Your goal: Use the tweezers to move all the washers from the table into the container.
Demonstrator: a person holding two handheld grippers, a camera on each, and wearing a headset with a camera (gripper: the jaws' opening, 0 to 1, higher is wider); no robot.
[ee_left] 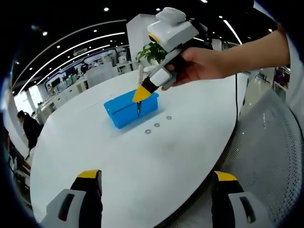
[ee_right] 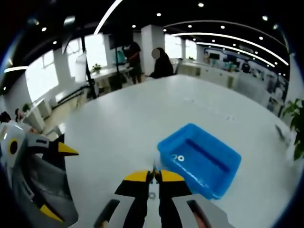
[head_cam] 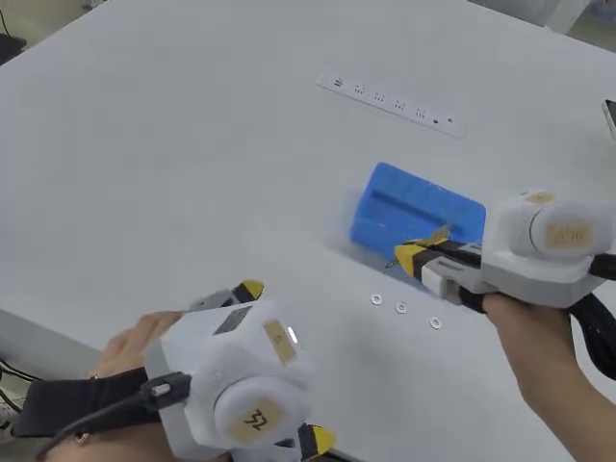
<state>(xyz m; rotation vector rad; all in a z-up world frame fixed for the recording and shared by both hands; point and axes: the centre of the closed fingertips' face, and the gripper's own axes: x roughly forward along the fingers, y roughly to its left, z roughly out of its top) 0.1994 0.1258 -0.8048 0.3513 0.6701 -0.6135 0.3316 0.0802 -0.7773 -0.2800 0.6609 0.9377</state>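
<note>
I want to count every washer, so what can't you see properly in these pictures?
Head view: the right gripper covers the near side of the container, so anything lying there is hidden.
Left gripper view: the tweezers are too small to show whether their tips pinch anything.
Right gripper view: that gripper's jaws half cover a blurry washer below them.

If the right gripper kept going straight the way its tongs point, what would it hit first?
Most likely the blue container, at its rim: the tweezers in the right gripper point down at it. Depth is unclear; it may be the table just beside it.
</note>
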